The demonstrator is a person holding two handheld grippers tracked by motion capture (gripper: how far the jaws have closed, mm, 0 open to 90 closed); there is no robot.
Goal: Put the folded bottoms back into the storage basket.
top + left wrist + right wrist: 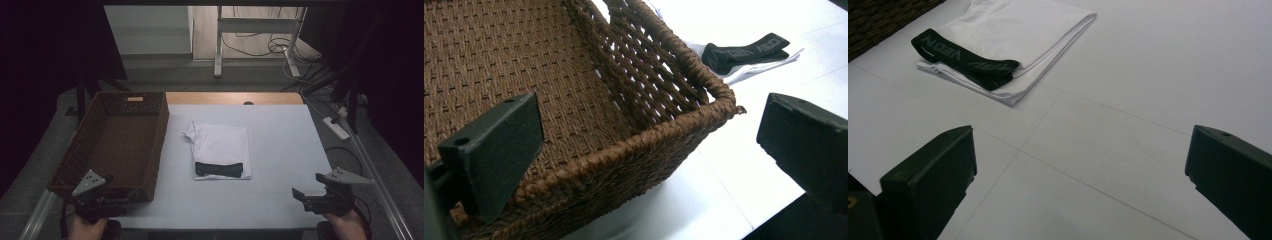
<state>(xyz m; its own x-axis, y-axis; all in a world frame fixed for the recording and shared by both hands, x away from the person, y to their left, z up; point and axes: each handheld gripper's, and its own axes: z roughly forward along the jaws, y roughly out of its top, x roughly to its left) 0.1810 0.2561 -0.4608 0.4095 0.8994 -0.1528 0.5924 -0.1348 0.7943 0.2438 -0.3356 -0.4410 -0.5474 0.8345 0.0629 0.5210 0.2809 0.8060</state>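
A folded white garment (221, 145) with a black waistband (222, 169) along its near edge lies in the middle of the white table (280, 135). A brown woven basket (116, 141) stands at the table's left. My left gripper (122, 197) is held at the basket's near right corner, open, jaws wide and empty; its own view looks over the basket rim (644, 135) toward the waistband (746, 50). My right gripper (298, 197) hovers open near the table's front right edge, right of the garment (1018, 30), with the waistband (965, 57) far ahead of its jaws.
The basket holds nothing visible. Beyond the table's far wooden edge (232, 97) stand a white metal frame (255, 30) and loose cables (280, 47) on the floor. A power strip (336, 127) lies on the floor at the right.
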